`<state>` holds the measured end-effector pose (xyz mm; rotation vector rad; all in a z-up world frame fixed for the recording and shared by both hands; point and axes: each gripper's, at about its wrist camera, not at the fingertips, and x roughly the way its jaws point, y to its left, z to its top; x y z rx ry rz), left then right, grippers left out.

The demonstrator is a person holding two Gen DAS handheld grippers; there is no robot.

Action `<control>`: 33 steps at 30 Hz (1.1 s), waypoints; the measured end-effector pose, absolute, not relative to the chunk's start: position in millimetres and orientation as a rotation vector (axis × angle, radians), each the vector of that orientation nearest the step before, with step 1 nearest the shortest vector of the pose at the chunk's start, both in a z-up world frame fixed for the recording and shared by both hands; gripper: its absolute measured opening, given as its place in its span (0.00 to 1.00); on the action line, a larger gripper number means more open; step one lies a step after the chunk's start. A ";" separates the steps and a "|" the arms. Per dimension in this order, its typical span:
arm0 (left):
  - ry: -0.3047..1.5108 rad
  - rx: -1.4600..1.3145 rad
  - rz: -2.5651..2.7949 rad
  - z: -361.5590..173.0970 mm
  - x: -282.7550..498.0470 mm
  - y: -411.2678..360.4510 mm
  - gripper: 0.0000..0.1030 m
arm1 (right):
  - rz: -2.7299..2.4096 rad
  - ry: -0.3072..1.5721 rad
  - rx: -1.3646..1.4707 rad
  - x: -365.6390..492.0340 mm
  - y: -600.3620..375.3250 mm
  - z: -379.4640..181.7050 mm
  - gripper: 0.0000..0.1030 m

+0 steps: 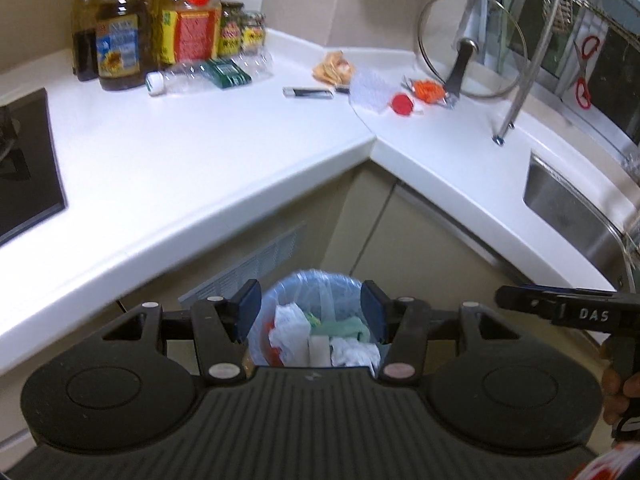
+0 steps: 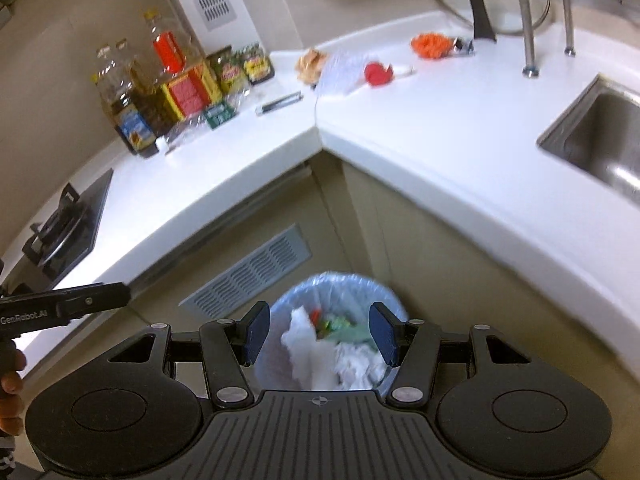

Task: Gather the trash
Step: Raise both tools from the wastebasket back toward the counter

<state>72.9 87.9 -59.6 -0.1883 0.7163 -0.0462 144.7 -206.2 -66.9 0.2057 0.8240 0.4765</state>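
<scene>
A trash bin (image 1: 280,286) with a blue liner stands on the floor in the counter's corner, holding white, green and red scraps; it also shows in the right wrist view (image 2: 340,280). My left gripper (image 1: 310,312) is open and empty above the bin. My right gripper (image 2: 320,334) is open and empty above it too. On the white counter (image 1: 200,152) lie an empty plastic bottle (image 1: 208,74), a small black-and-silver stick (image 1: 308,92), a tan crumpled wrapper (image 1: 334,66), a white sheet (image 1: 368,90), a red scrap (image 1: 402,104) and an orange wrapper (image 1: 430,90).
Oil bottles and jars (image 1: 120,40) stand at the back left. A black hob (image 1: 24,172) is at the left. A glass lid (image 1: 472,44) leans on a metal rack by the steel sink (image 1: 576,208). Red scissors (image 1: 584,72) hang at the right.
</scene>
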 end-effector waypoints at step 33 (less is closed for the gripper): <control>0.622 -0.192 0.215 -36.5 272.0 84.6 0.50 | 0.551 0.643 0.093 462.5 -199.9 -66.1 0.54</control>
